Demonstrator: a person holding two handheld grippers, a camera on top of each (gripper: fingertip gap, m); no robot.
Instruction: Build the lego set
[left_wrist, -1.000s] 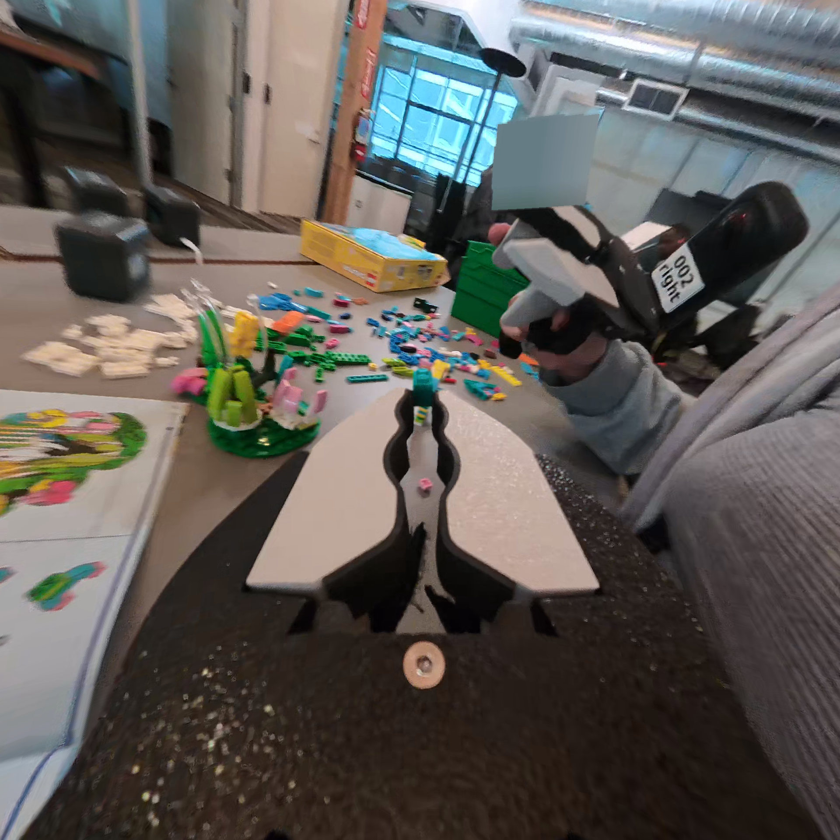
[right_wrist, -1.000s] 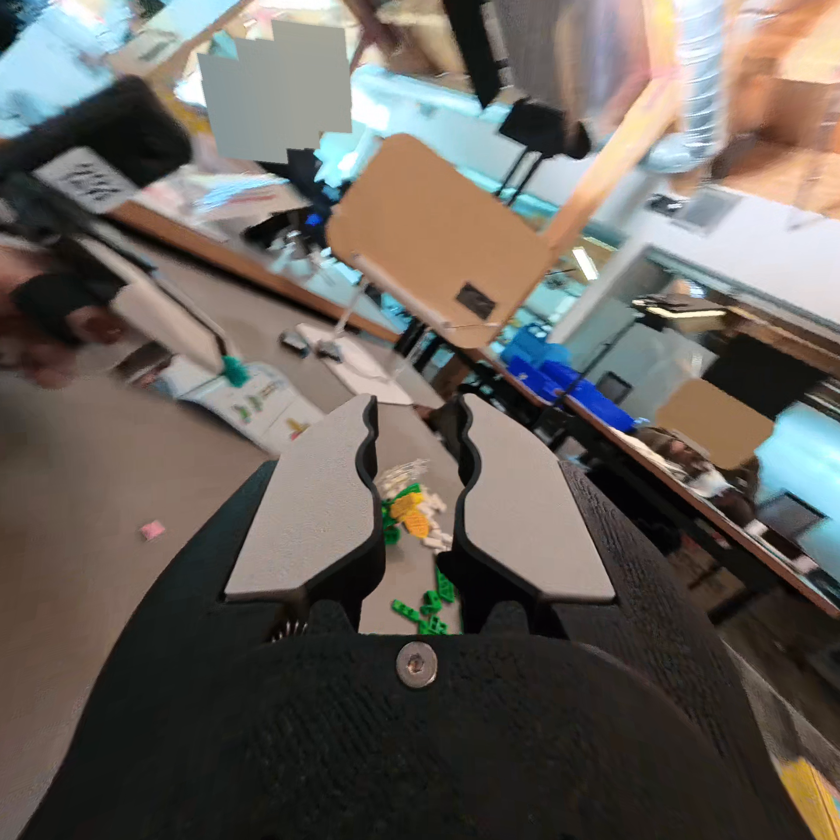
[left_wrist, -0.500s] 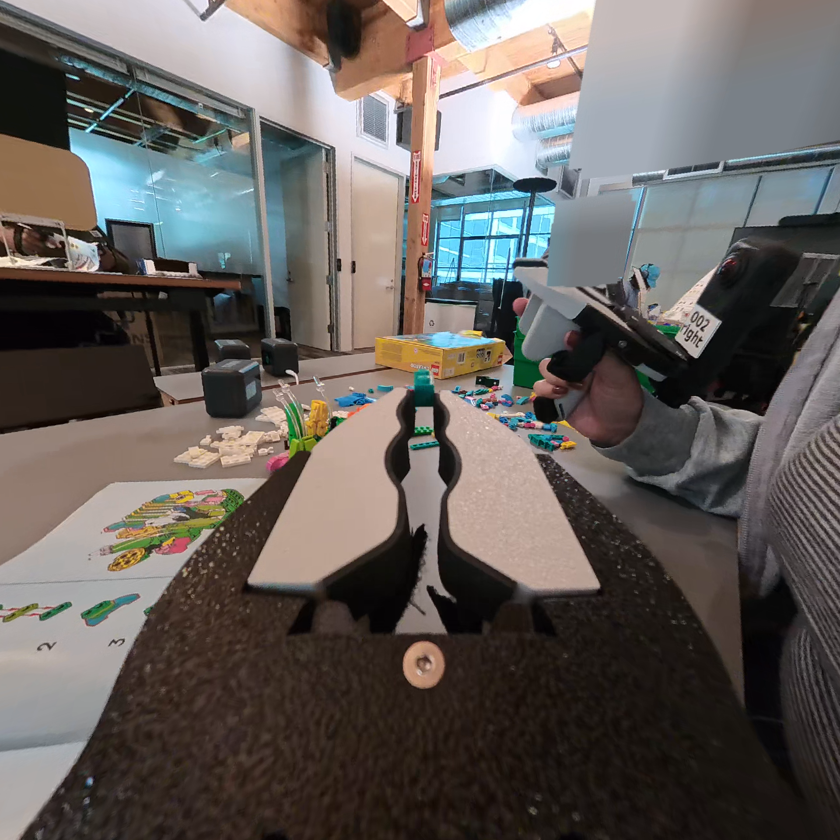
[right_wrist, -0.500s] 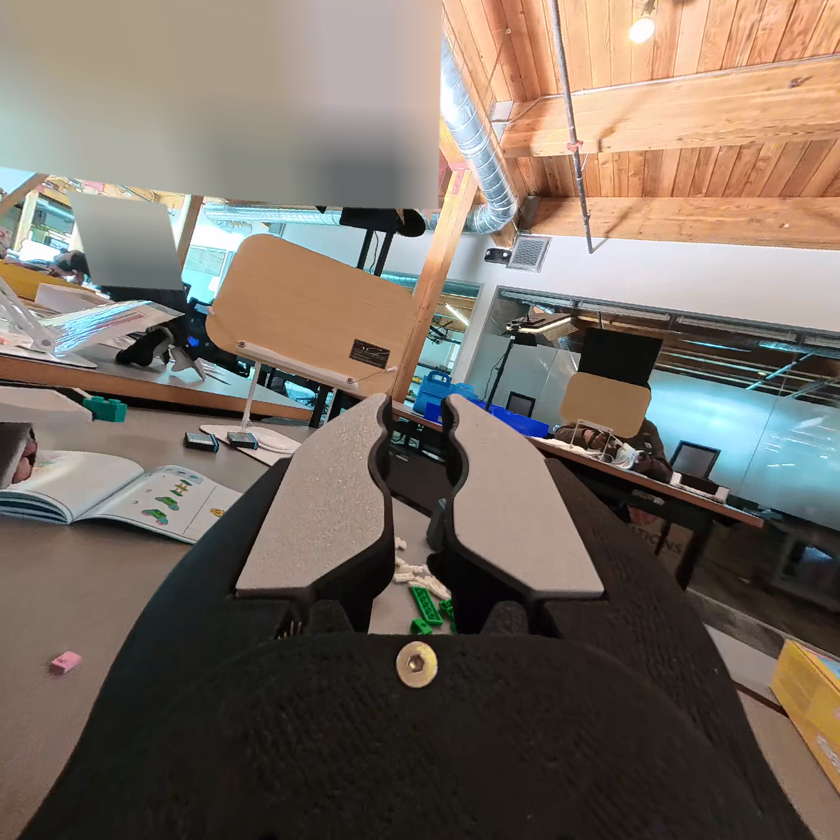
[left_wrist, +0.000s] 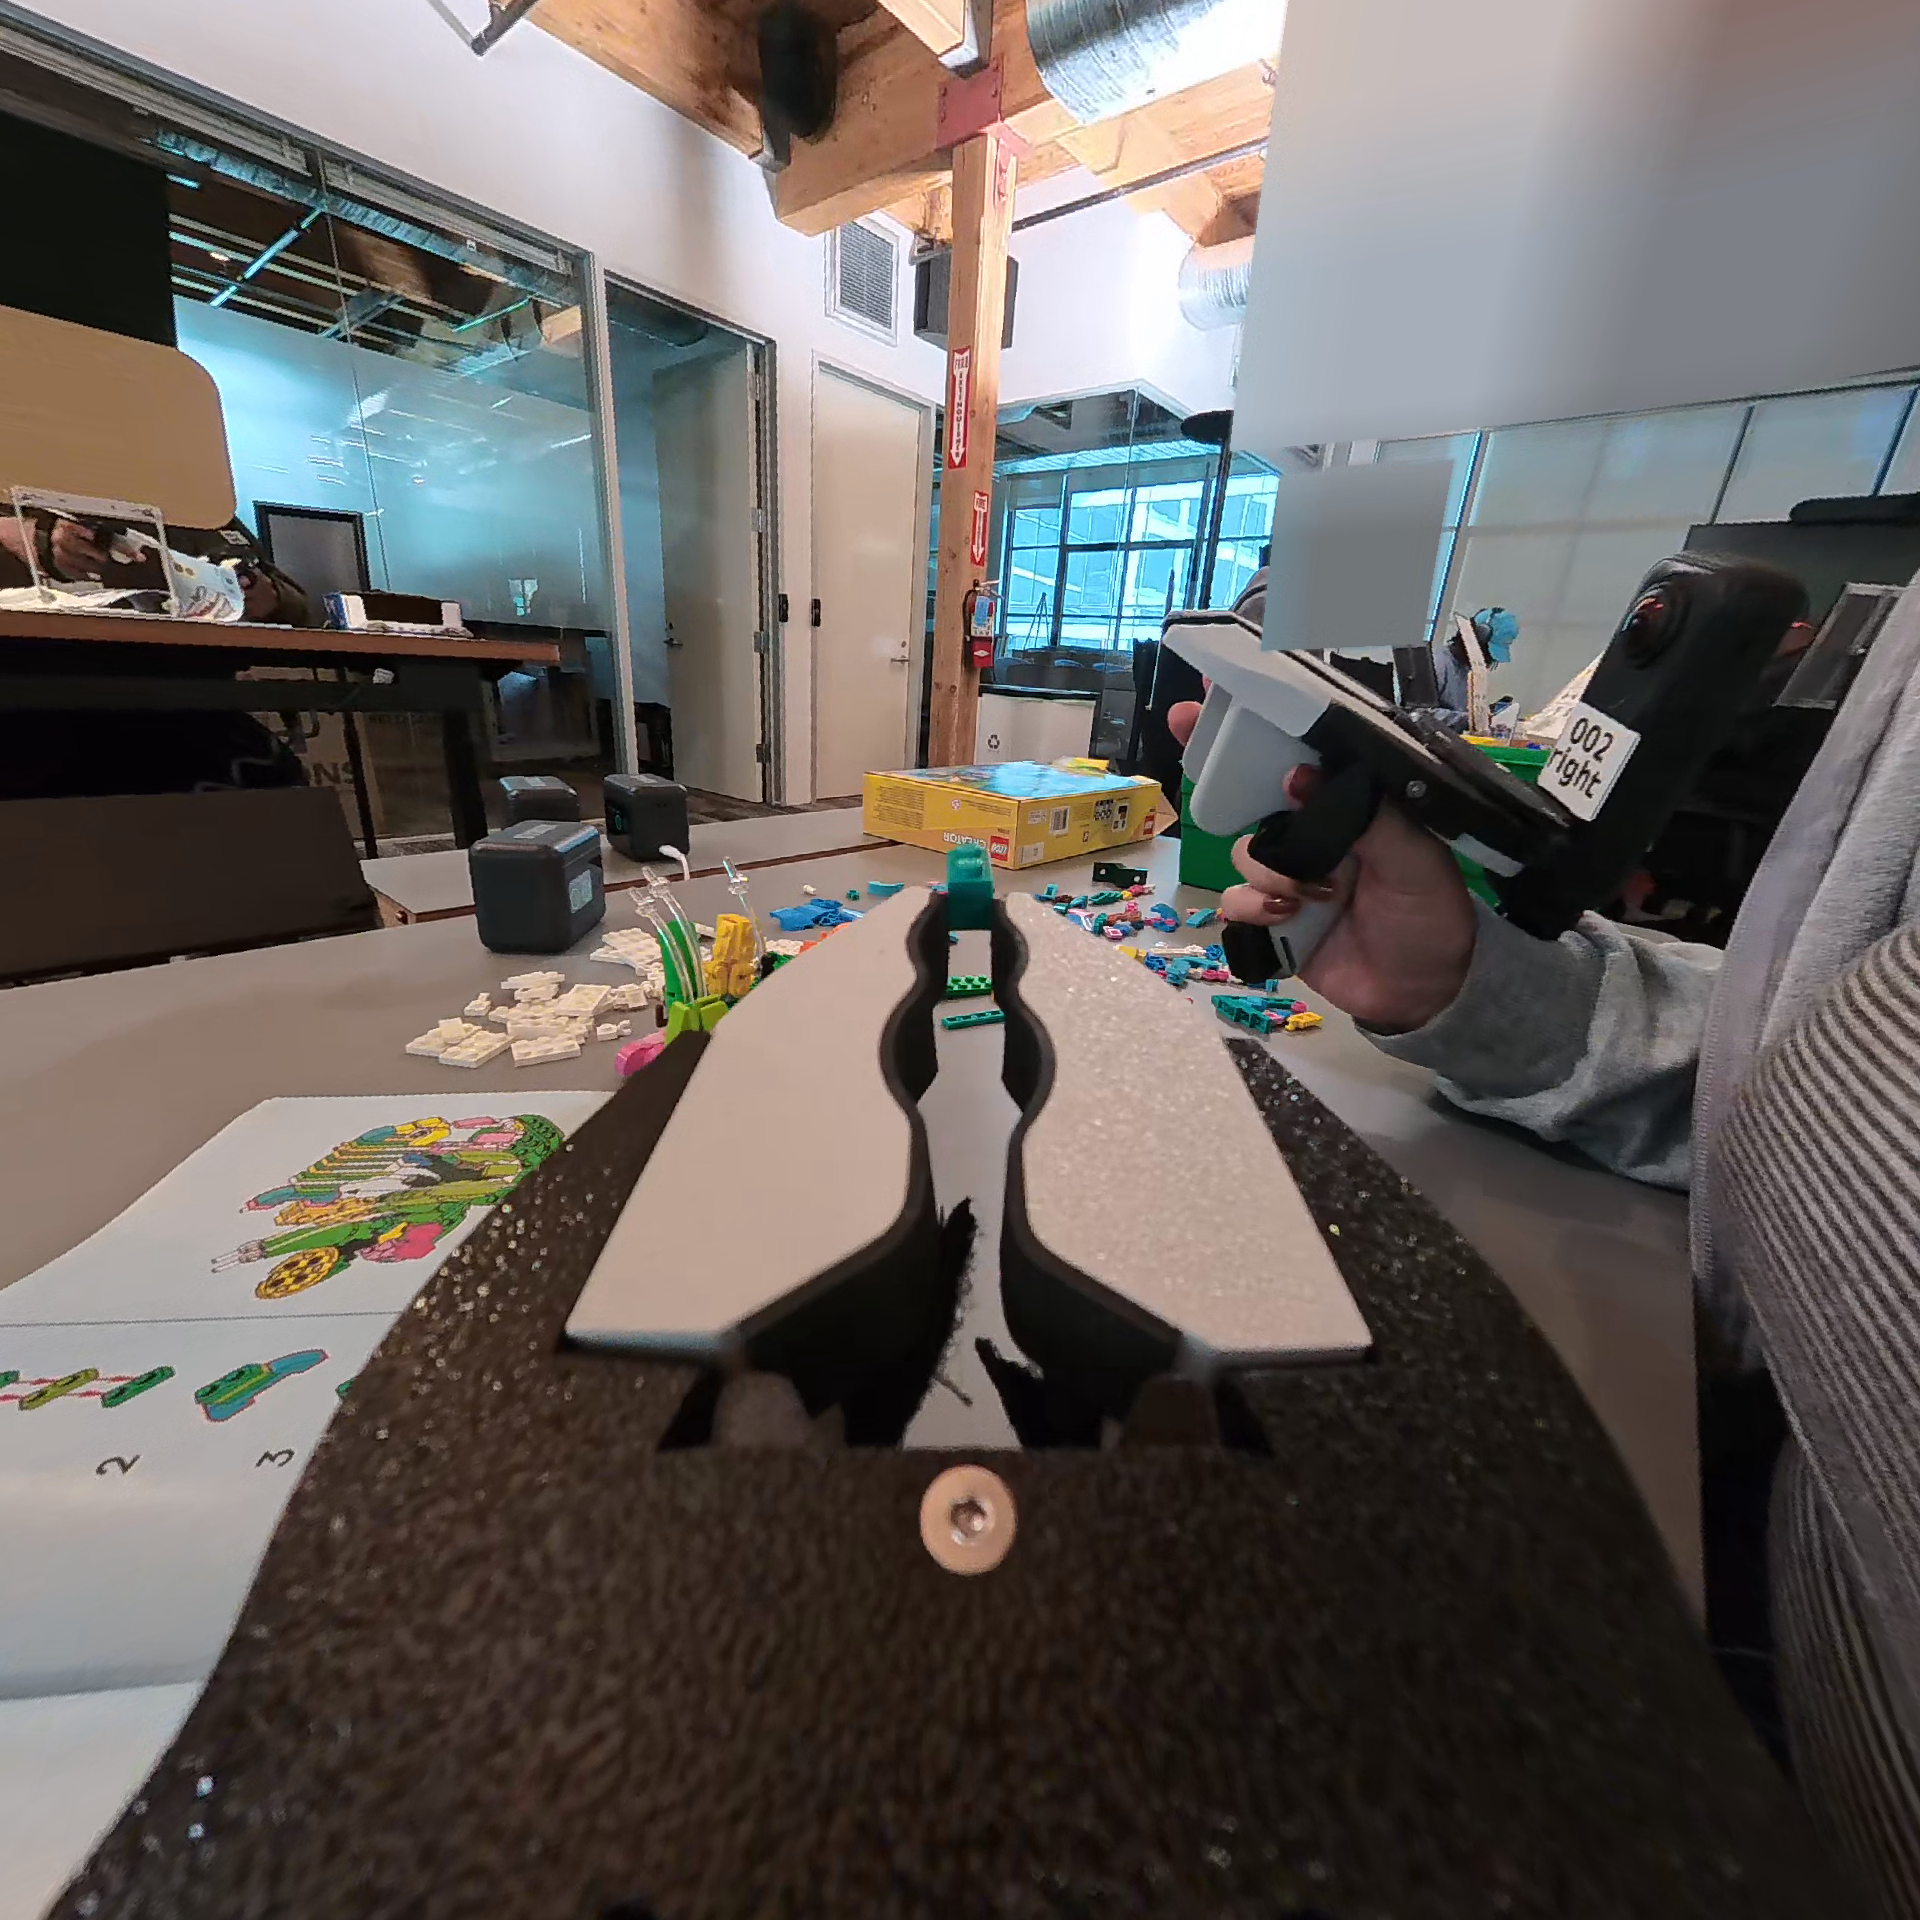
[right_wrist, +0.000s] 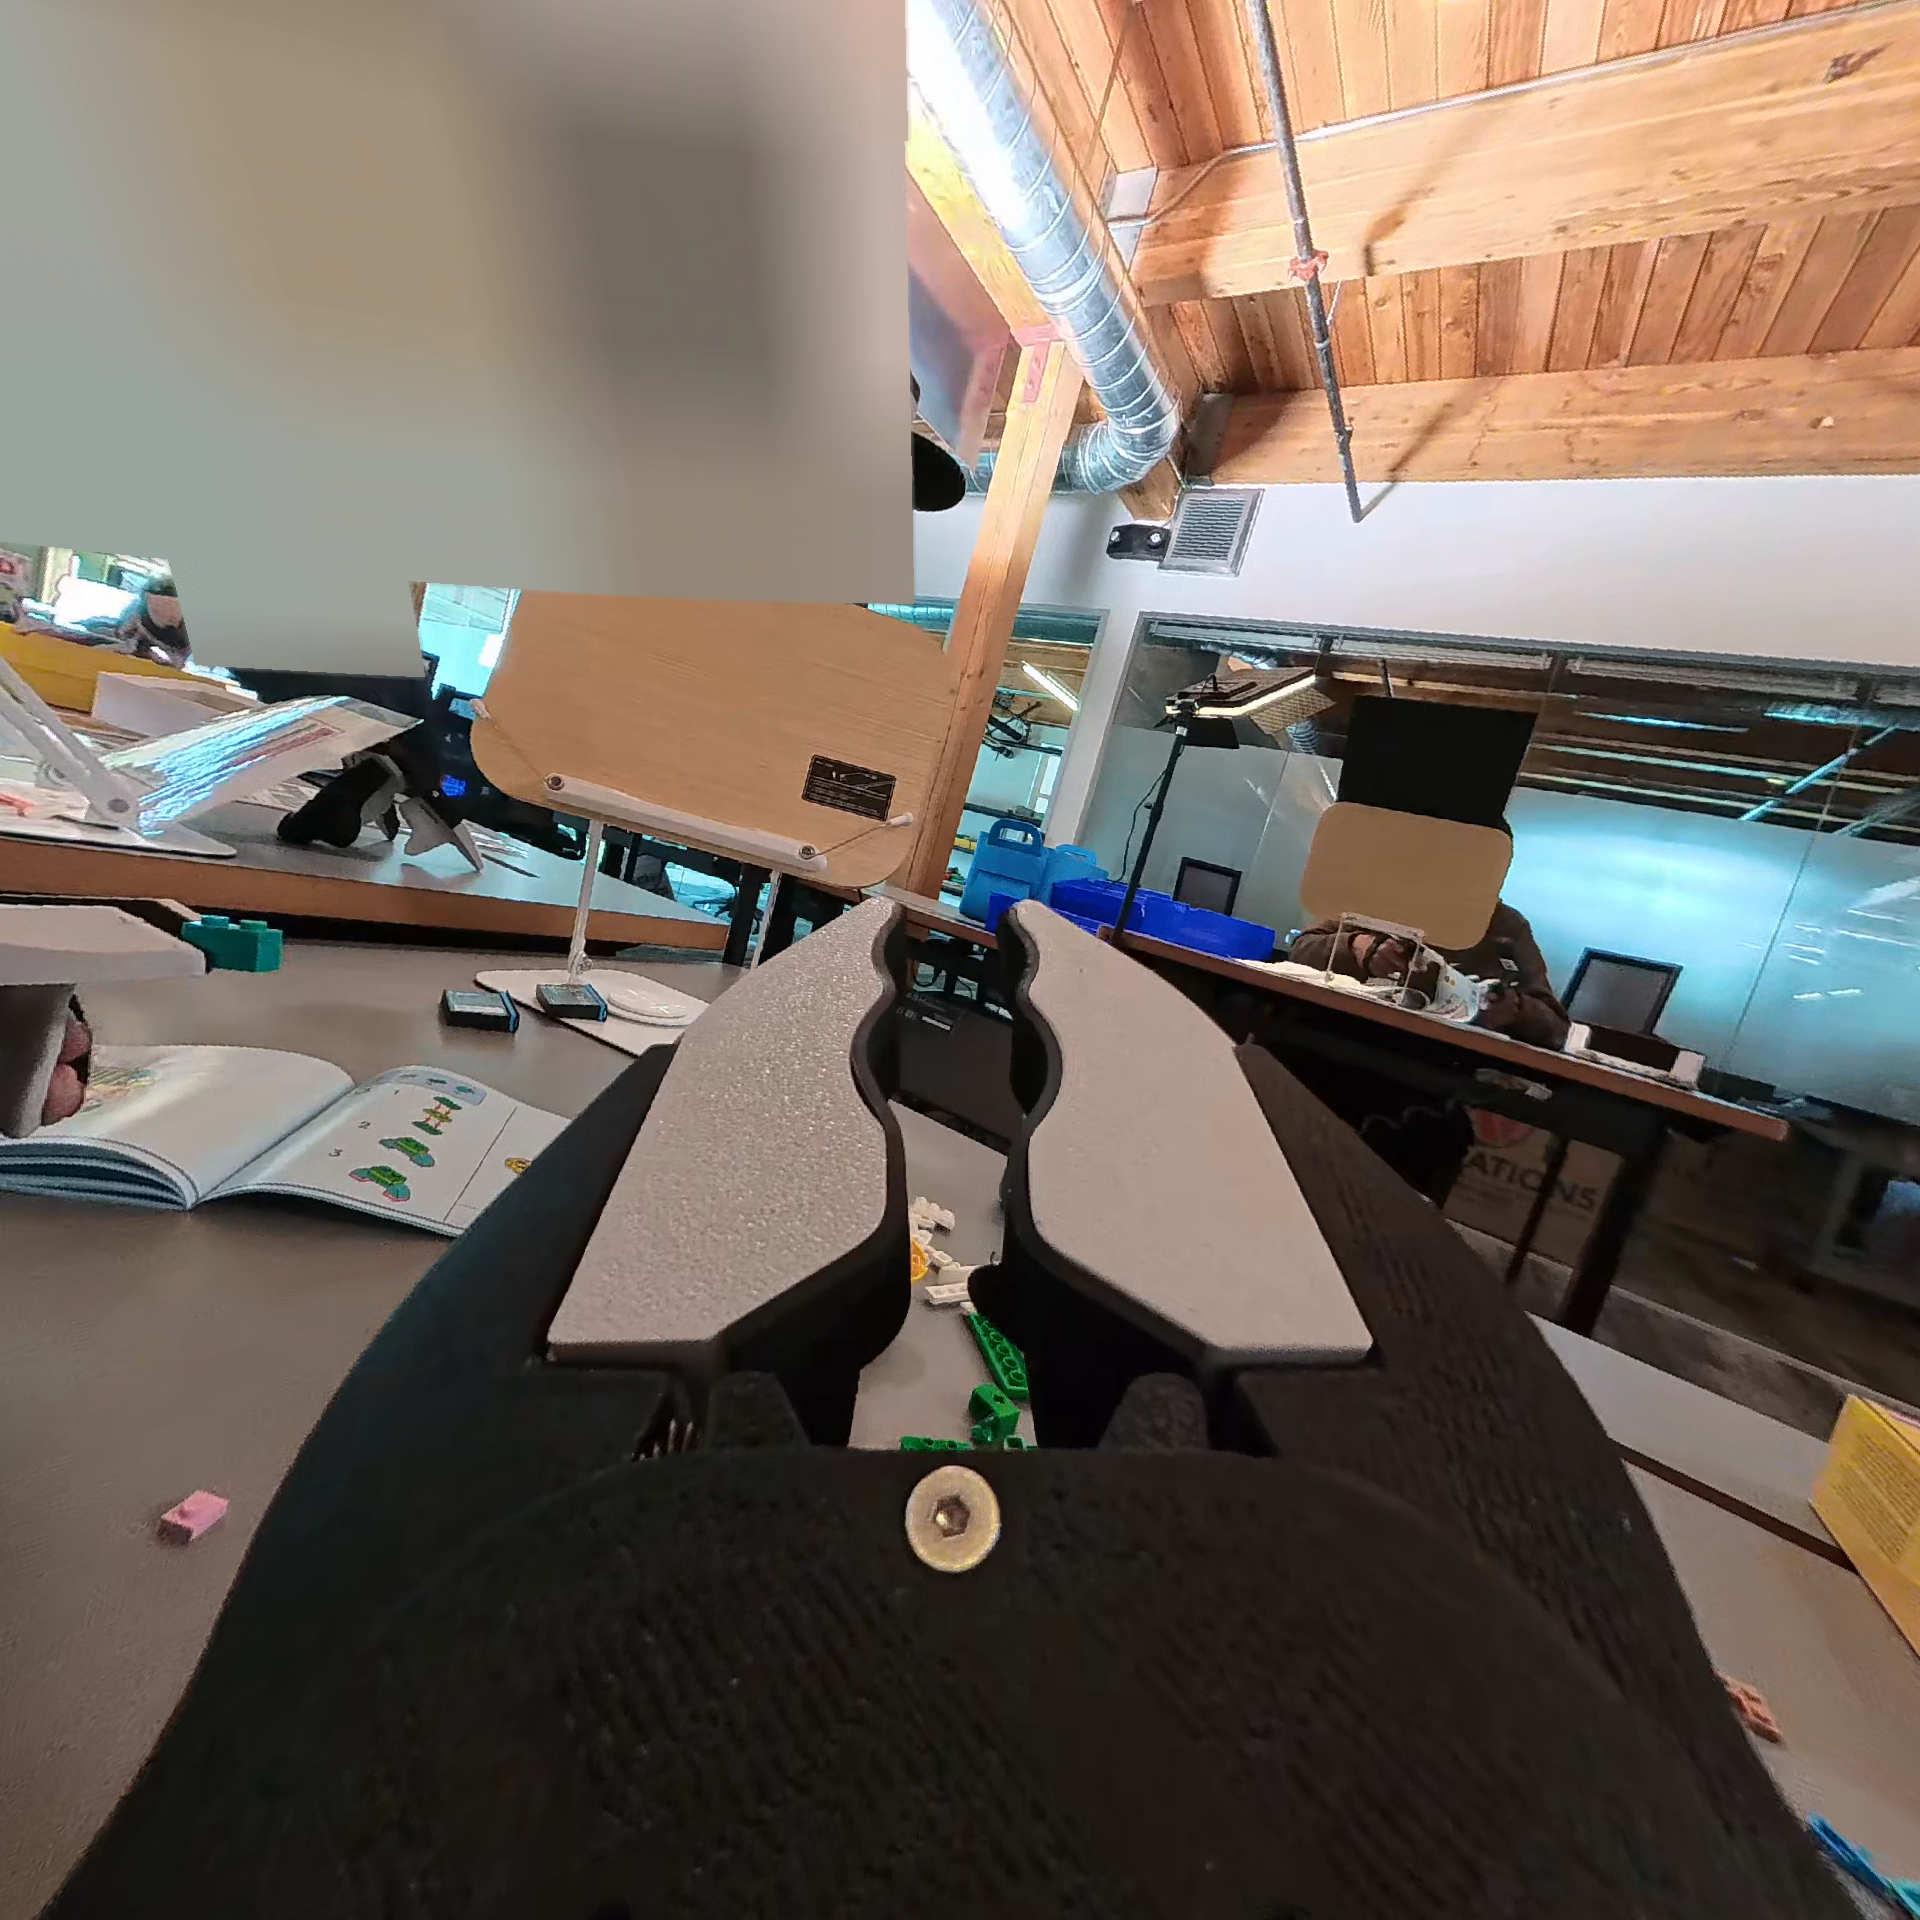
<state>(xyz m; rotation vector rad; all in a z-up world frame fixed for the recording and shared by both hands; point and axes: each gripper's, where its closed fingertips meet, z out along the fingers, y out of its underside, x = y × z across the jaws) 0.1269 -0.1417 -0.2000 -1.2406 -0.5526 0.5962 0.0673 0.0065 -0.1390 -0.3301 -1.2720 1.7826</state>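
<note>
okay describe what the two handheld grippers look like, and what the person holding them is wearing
Both grippers, left and right, have a rough black body, one bolt in the middle, and two wavy-edged fingers faced with pale grey plates. The right one has a grey-and-black pistol handle and a white label. The person wears a grey ribbed sleeve.

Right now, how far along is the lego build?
Early. Done: a small plant model stands on the table. In hand: the left gripper is shut on a teal brick; the right gripper is open and empty, raised off the table. Left: white pieces and a scatter of coloured pieces lie loose. The instruction booklet lies open.
</note>
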